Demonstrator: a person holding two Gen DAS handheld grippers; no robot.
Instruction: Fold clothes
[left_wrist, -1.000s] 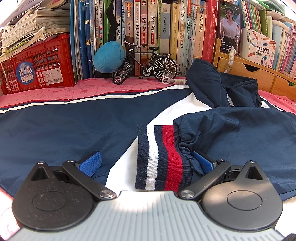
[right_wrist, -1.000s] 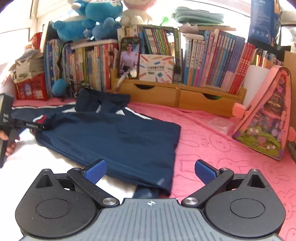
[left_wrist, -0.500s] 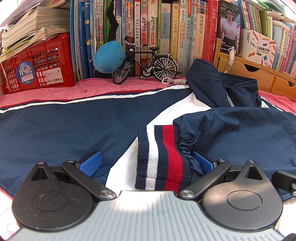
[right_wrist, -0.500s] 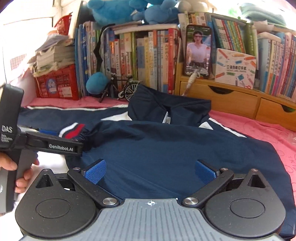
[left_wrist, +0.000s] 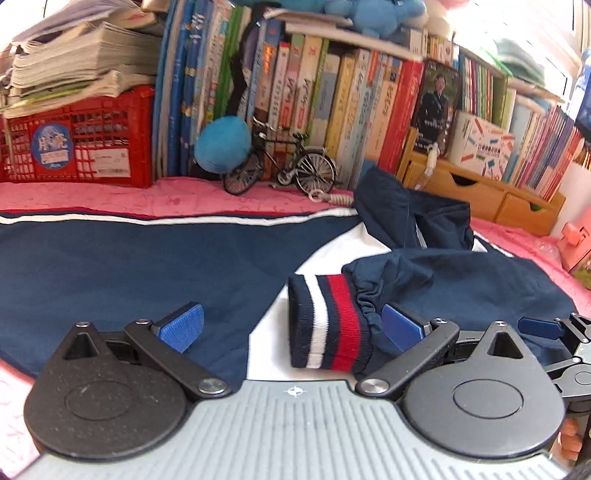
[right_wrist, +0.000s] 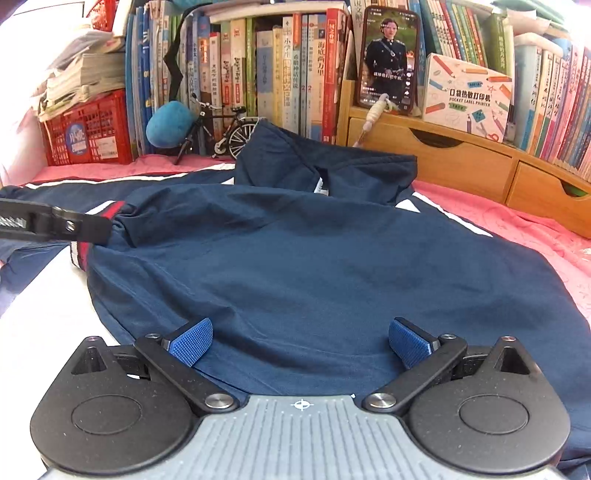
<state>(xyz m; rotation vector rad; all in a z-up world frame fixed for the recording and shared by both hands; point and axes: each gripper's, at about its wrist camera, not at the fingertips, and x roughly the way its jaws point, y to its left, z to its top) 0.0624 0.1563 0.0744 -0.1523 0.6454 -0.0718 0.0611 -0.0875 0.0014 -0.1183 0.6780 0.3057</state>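
Observation:
A navy jacket (left_wrist: 110, 280) with white panels lies spread on a pink cover. One sleeve is folded across its body, ending in a navy, white and red striped cuff (left_wrist: 328, 325). My left gripper (left_wrist: 291, 326) is open, and the cuff lies between its blue pads without being pinched. In the right wrist view my right gripper (right_wrist: 301, 343) is open low over the jacket's (right_wrist: 314, 258) navy front, near its lower edge. The left gripper (right_wrist: 88, 229) shows there at the far left, over the cuff (right_wrist: 83, 254). The right gripper's finger (left_wrist: 539, 328) shows at the left wrist view's right edge.
Along the back stand a red crate (left_wrist: 81, 144) under stacked papers, a row of books (left_wrist: 314, 92), a blue plush ball (left_wrist: 221, 144) and a model bicycle (left_wrist: 280, 166). A wooden drawer unit (right_wrist: 461, 162) holds a phone (right_wrist: 389, 59). Pink cover (right_wrist: 517, 229) shows at the right.
My right gripper has swung left and in over the jacket, close beside the left gripper. The left gripper has shifted only a little and stays open around the cuff.

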